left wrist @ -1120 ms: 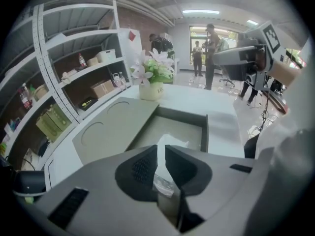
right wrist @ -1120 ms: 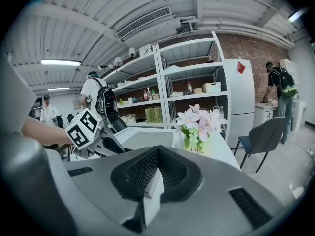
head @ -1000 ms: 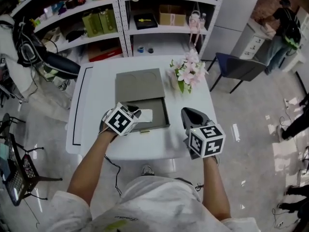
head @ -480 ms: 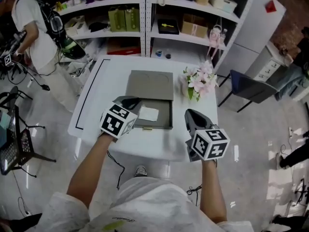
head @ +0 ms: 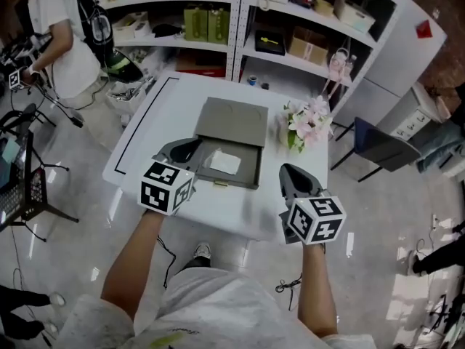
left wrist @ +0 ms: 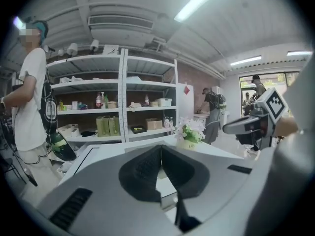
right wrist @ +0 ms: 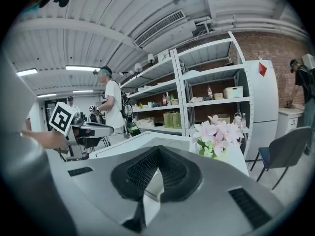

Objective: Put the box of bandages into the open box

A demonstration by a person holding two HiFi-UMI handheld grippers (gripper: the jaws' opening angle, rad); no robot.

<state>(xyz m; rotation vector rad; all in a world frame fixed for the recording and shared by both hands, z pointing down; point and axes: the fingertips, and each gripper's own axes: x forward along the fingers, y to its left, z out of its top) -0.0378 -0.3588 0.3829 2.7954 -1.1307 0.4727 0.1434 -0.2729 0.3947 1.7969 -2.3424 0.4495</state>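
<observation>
Now that the left gripper (head: 187, 147) has backed off to 8 o'clock of the open box (head: 249, 171), its fingers (left wrist: 142, 168) pressed together on nothing, the box of bandages (head: 225, 163) lies inside the tray, so the job looks done. The right gripper (head: 288, 171), fingers likewise closed and empty, hangs at 4 o'clock over the surface (head: 145, 144) near its front edge. Flowers (head: 306, 121) crowd 2 o'clock; the near side is free for pulling away.
</observation>
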